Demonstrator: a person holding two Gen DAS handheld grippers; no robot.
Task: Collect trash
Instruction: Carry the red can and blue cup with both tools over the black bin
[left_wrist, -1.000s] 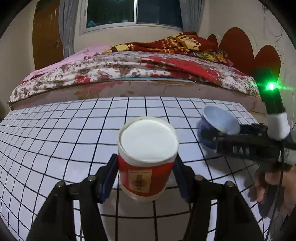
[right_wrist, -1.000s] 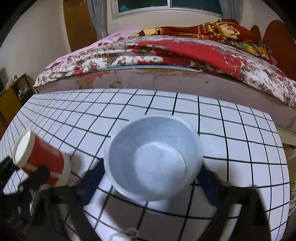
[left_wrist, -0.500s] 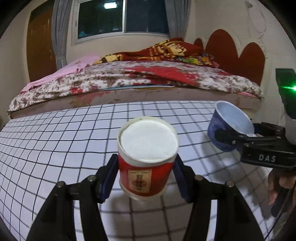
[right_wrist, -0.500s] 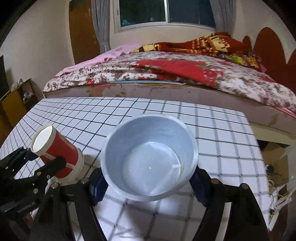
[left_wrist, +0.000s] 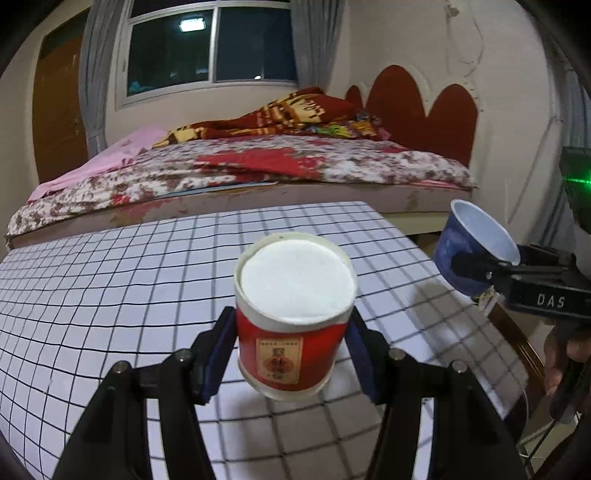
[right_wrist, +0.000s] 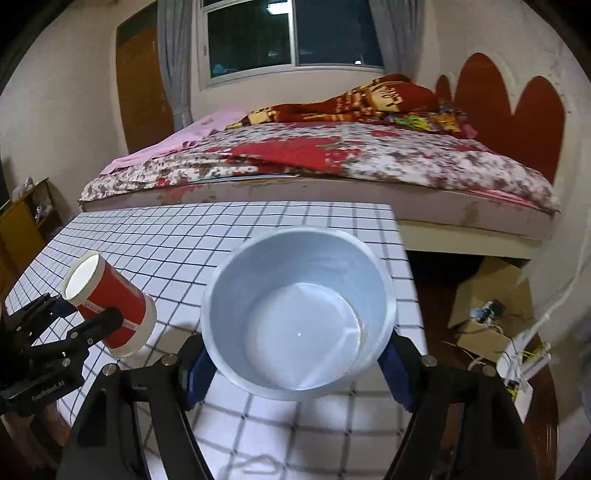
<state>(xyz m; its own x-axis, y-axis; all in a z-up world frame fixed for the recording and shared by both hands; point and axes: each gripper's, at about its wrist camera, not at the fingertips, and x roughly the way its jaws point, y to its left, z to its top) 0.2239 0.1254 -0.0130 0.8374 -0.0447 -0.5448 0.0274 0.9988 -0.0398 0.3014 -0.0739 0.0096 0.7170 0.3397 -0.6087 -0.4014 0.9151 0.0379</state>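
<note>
A red paper cup with a white rim hangs above the checked table, and my left gripper is shut on its sides. The right wrist view shows the same red cup at the left, tilted in the left gripper. My right gripper is shut on a blue paper bowl, whose white inside faces the camera. In the left wrist view that blue bowl is at the right, past the table's right edge, clamped by the right gripper, with a hand below it.
The white checked table lies below both grippers. Behind it stands a bed with floral and red covers. On the floor right of the table are a cardboard box, cables and a white power strip.
Both grippers have risen and swung to the right with their loads. The table's right edge and the floor beside it have come into view. The grips have not changed.
</note>
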